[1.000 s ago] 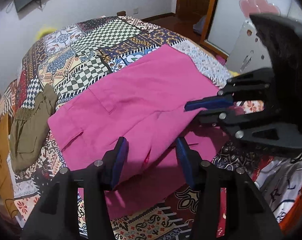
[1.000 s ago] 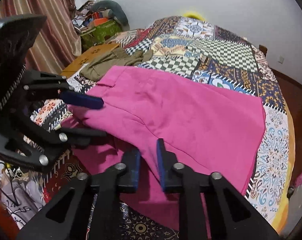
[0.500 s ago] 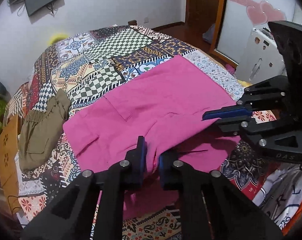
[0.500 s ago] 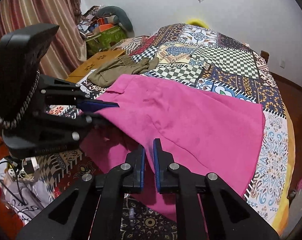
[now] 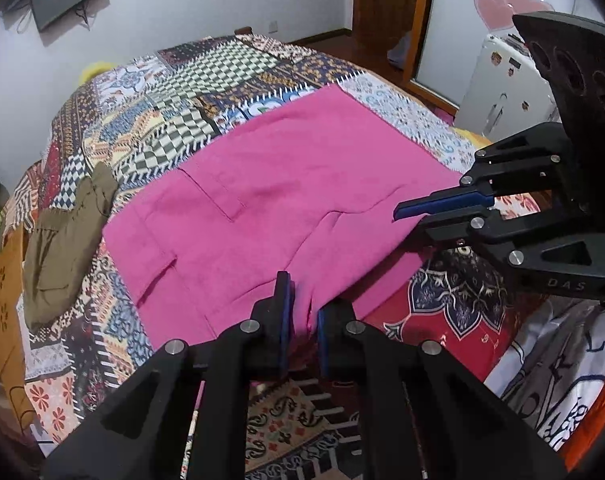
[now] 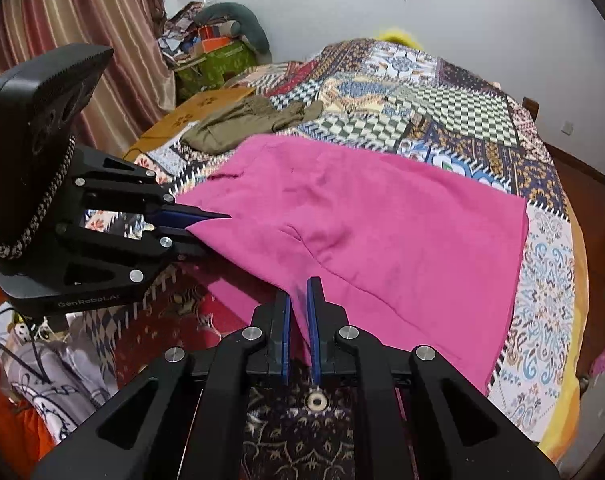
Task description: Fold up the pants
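Pink pants [image 5: 286, 196] lie spread on the patchwork bedspread [image 5: 174, 112], also seen as pink pants [image 6: 374, 232] from the right wrist. My left gripper [image 5: 301, 304] is shut on a pinch of their near edge. My right gripper [image 6: 298, 304] is shut on the near edge too, further right. Each gripper shows in the other's view: the right gripper [image 5: 418, 216] at the right, the left gripper [image 6: 206, 226] at the left, both with pink cloth between the blue pads. The near edge is lifted off the bed between them.
An olive garment [image 5: 62, 240] lies at the bed's left side beside an orange board [image 5: 4, 308]. A striped curtain [image 6: 62, 40] and a cluttered pile [image 6: 214, 52] stand at the left wall. White printed fabric [image 5: 562, 380] lies below the bed's near edge. A white cabinet [image 5: 506, 84] stands at the right.
My left gripper closed on the pants' near edge. Both grippers have since drawn the near edge up and back, so less pink cloth hangs over the bed's front.
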### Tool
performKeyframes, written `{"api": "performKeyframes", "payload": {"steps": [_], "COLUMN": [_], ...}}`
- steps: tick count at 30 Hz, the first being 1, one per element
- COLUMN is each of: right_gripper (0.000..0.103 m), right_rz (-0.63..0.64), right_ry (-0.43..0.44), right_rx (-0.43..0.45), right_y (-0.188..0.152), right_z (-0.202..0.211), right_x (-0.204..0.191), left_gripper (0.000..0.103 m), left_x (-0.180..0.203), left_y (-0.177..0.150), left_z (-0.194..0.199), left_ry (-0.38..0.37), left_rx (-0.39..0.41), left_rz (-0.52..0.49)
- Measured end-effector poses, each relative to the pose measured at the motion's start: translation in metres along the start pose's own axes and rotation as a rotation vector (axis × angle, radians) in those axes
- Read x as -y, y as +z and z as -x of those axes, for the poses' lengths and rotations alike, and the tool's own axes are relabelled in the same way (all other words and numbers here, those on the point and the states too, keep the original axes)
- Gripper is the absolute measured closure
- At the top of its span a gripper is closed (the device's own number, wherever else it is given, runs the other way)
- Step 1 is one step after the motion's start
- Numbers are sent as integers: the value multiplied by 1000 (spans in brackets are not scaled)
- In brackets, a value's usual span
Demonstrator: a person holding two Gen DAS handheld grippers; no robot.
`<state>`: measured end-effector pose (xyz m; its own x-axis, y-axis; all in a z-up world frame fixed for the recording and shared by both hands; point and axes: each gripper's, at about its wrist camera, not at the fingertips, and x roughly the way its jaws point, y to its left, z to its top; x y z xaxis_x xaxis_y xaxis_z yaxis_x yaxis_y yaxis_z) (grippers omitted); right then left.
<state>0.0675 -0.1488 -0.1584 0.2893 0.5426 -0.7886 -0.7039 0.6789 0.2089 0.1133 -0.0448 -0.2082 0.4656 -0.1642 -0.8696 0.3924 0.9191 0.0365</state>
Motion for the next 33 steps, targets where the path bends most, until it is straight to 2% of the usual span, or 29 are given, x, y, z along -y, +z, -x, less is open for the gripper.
{"api": "performKeyframes", "payload": {"steps": [5,9,11,16,21,24,29,33], "right_gripper": [94,89,88,83,69,69,69,69], "right_rz": [-24,-49,-54,-55,-55,-62,-88,-107], "right_ry": [13,12,10,-7,-14,-6,13,-3], "right_rx": [-53,-73,-72,-50,20,37,-20,-101], "right_y": [-5,-4,-3,1,11,18,21,4], "right_z": [-5,2,7,24,41,39,6,-17], "right_x": [3,7,8,12,13,13,17,27], "left_gripper": [90,73,71,71,68,65,65,64], "left_x": [1,0,-1,-9,-28,-43,-64,-75], "left_y": [-3,-6,-8,-11,-6,-1,-6,-25], "left_z": [-1,8,15,35,56,56,32,7], "left_ry": [-3,-38,-62,-79,-65,-32,-28,-12], "left_rx": [-15,-16,-8,23,92,108,56,-20], "left_rz": [4,7,23,62,115,158,226,260]}}
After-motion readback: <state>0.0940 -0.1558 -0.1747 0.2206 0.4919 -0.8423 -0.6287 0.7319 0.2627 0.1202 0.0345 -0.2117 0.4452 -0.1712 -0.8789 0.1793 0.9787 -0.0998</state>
